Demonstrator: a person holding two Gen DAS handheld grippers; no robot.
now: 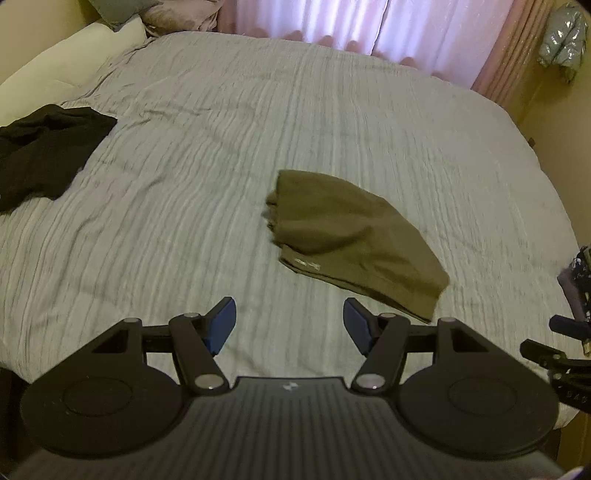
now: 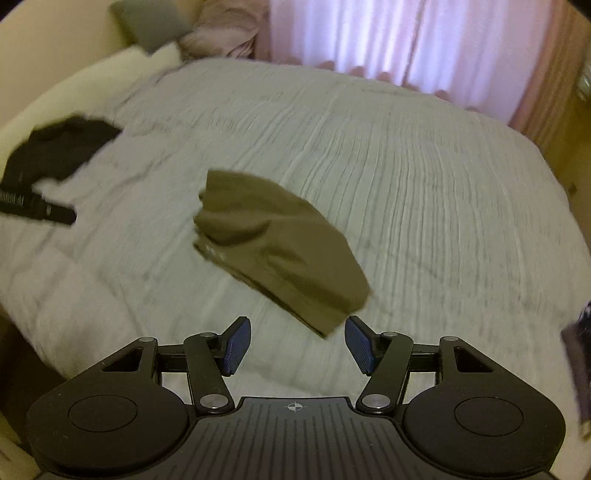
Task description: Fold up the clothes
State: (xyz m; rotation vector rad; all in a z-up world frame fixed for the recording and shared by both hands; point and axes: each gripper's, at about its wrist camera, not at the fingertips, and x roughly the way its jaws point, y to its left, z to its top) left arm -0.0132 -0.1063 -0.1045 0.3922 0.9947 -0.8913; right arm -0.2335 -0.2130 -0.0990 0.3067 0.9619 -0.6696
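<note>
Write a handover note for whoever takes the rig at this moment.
Left gripper: open, holding nothing, above the bed.
Right gripper: open, holding nothing, jaws near the olive garment's near corner.
Olive garment lies mid-bed and looks folded.
Black garment lies crumpled at the bed's far left, not folded.
Left to do: fold the black garment.

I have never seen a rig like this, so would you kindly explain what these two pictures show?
A person holds a two-finger gripper in each hand, and each carries a fisheye camera looking forward along its fingers. One picture is from the left gripper, the other from the right gripper. Both are open and hold nothing. Ahead is a bed with a folded olive garment near the middle and a crumpled black garment further left. Pink curtains hang behind.
</note>
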